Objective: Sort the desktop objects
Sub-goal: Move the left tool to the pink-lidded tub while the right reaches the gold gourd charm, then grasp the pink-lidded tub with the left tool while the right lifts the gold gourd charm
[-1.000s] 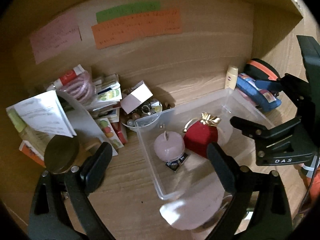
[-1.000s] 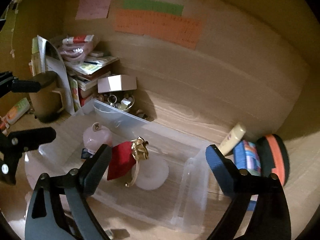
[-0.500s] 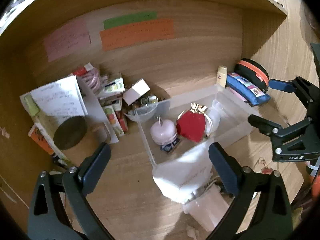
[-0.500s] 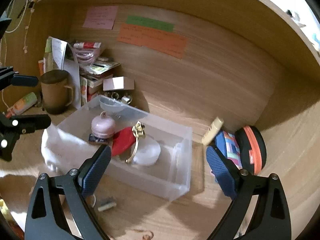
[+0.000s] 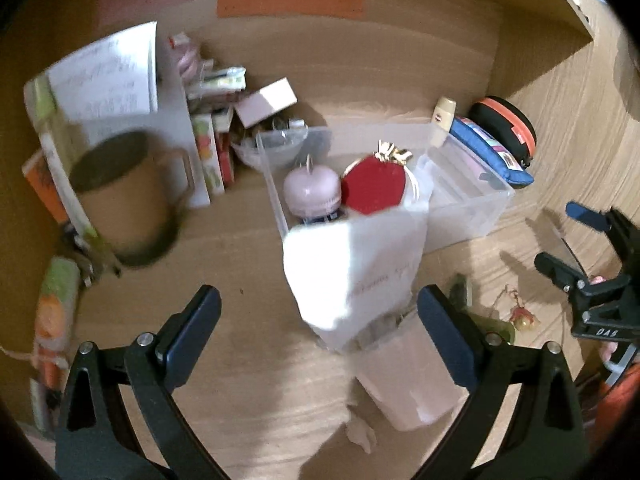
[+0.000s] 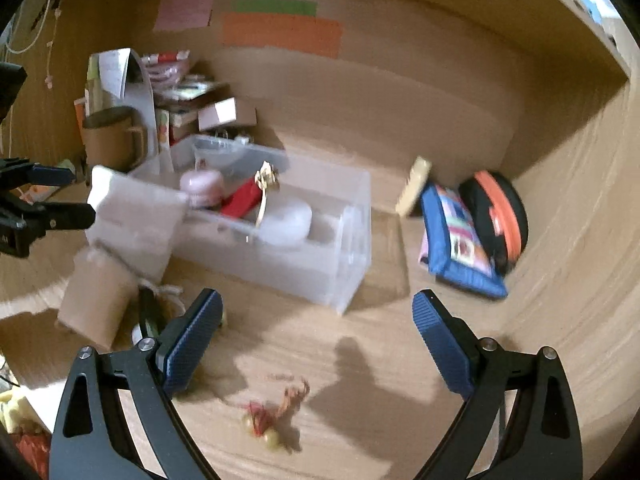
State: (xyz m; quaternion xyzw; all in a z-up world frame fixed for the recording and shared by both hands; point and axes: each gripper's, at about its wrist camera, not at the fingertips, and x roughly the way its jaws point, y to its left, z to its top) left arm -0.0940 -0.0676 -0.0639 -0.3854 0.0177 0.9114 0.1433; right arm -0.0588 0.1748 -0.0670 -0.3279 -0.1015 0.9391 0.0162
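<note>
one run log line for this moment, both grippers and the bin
left gripper: open, empty | right gripper: open, empty | clear bin: holds red box

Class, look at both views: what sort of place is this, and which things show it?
Probably a home desk alcove: sticky notes on the wooden back panel, a mug beside stacked papers, and a clear bin holding trinkets.
</note>
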